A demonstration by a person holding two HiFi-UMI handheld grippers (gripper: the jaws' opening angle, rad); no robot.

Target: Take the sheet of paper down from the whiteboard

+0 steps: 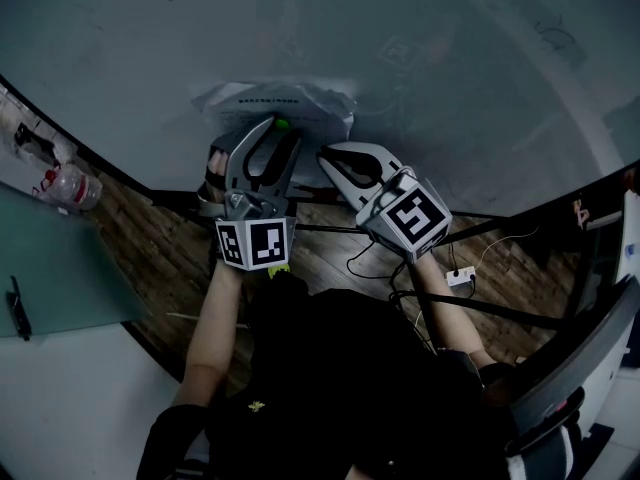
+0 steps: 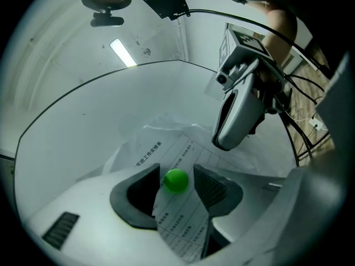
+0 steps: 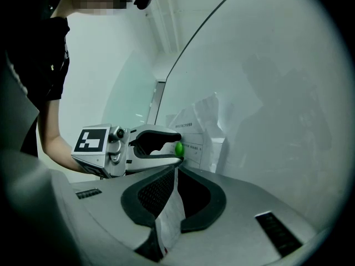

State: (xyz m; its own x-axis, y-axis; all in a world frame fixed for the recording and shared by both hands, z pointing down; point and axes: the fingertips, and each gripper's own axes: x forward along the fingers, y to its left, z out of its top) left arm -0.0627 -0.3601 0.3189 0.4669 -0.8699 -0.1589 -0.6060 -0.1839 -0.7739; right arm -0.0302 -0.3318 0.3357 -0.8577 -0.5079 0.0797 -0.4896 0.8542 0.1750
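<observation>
Paper [image 3: 195, 127] in right claw [image 3: 175, 186]; left claw [image 2: 177, 188] wide

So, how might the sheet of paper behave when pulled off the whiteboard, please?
Probably floppy: the sheet of paper buckles where the right gripper pinches it. Likely very light, since one small green magnet pins it. It may tear if yanked.

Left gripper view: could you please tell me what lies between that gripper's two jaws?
A green ball sits in the gap, on the paper that runs through it; the left gripper view shows this.
</observation>
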